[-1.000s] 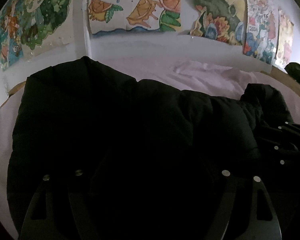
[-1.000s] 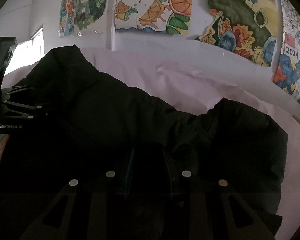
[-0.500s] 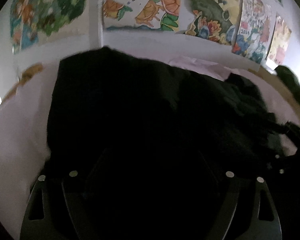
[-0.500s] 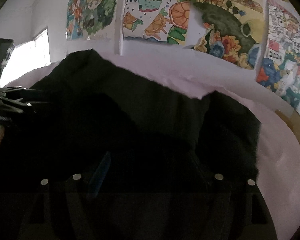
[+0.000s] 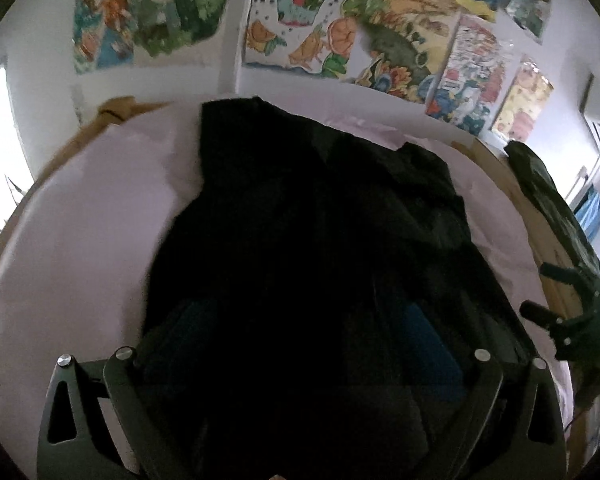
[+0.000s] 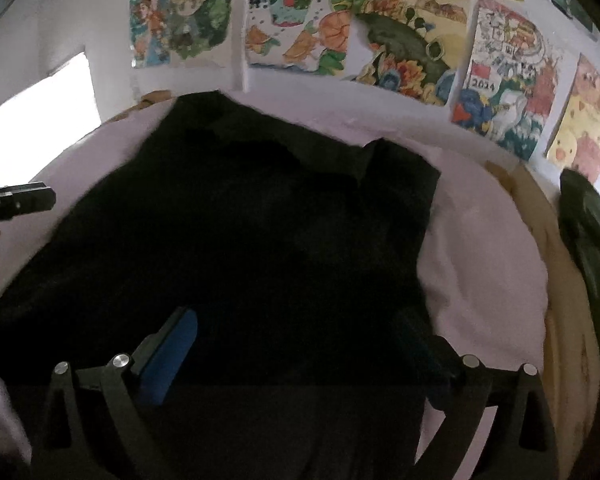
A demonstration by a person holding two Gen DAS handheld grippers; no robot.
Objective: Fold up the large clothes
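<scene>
While both hand-held grippers hover spread, a black coat (image 5: 320, 240) lies on the pink-sheeted bed (image 5: 80, 240).
Left hand-held gripper (image 5: 300, 344) and right hand-held gripper (image 6: 296, 344) sit at its near hem, equally close; its length runs away toward the far wall.

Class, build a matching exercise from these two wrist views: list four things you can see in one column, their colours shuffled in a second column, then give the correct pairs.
Column 1
1. jacket
2. bed sheet
3. pad on the right gripper
4. garment at the bed's right edge

Column 2
A. dark green
B. blue
C. black
D. pale pink

Pairs: 1-C, 2-D, 3-B, 4-A
</scene>
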